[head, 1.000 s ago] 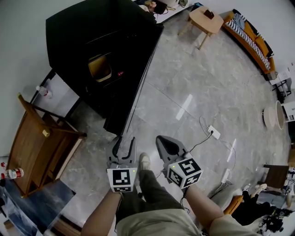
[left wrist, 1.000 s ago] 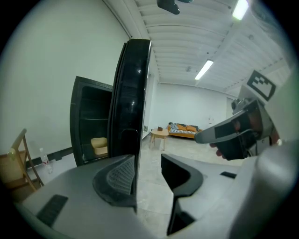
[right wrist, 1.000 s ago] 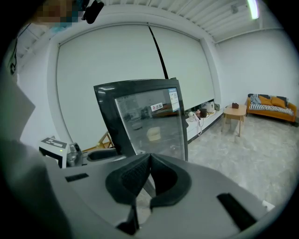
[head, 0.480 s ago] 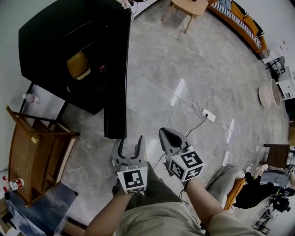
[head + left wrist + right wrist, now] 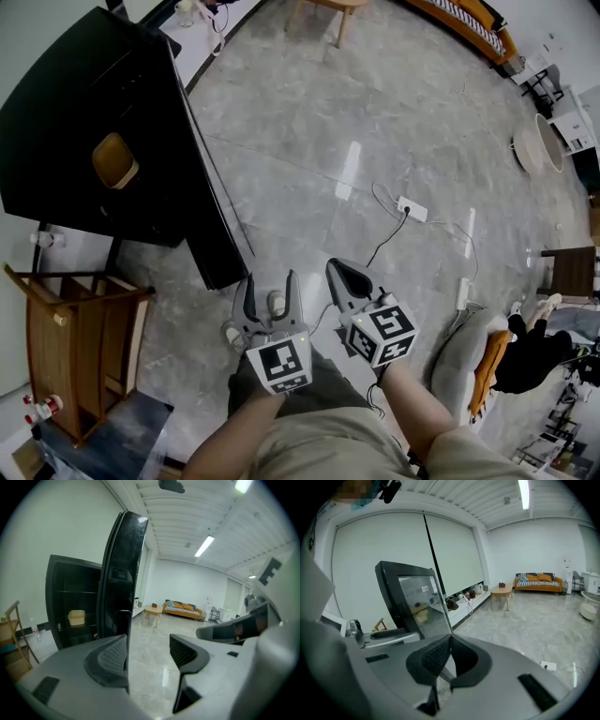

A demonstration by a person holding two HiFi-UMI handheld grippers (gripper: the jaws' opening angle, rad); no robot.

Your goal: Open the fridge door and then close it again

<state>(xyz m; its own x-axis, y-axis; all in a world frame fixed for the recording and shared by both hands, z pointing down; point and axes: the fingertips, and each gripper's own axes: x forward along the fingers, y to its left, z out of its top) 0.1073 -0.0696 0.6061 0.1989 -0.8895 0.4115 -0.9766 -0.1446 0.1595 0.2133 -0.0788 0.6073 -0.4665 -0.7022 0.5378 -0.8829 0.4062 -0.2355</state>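
Black fridge door stands open (yellow tub inside).

— What's the floor like?
— It's a glossy grey marbled floor, with a white power strip and its cable lying on it.
— Any furniture?
— An orange sofa stands against the far white wall, with a small wooden table near it. A wooden frame stands by the side wall.
— And the light?
— There are strip lights on the ceiling, and pale blinds cover the windows.
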